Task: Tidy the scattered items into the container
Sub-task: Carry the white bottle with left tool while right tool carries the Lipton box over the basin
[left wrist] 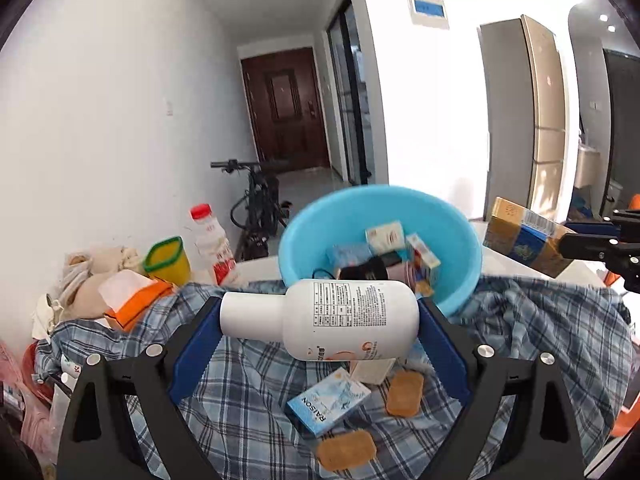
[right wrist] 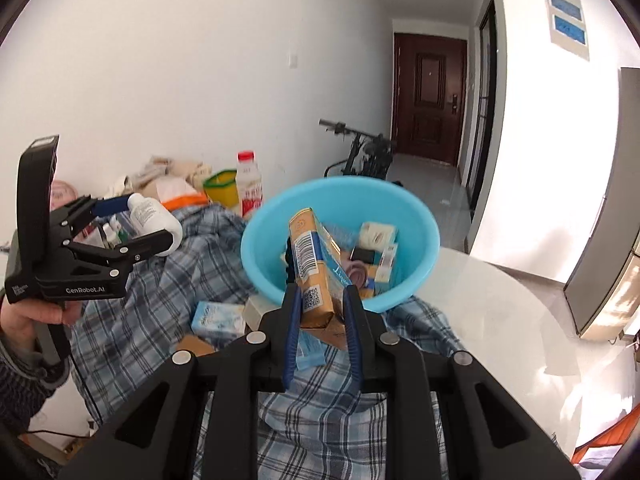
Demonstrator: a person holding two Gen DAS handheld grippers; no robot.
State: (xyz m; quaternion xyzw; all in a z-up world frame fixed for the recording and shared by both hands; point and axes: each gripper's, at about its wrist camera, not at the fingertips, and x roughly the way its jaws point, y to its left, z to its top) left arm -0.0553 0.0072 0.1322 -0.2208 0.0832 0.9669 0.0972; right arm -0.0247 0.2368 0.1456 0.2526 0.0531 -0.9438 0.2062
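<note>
- My left wrist camera looks forward along my left gripper (left wrist: 320, 320), close above the plaid cloth (left wrist: 248, 408), facing the blue basin (left wrist: 460, 240) and the hallway door (left wrist: 286, 108) beyond.
- My right wrist camera looks along my right gripper (right wrist: 320, 300) from a bit further right, towards the same basin (right wrist: 424, 232) and door (right wrist: 430, 96).
- Both views share basin, cloth, bicycle (left wrist: 256, 200) and red-capped bottle (left wrist: 210, 240).
- My right view catches my left gripper (right wrist: 154, 224) side-on, at its left edge.
</note>
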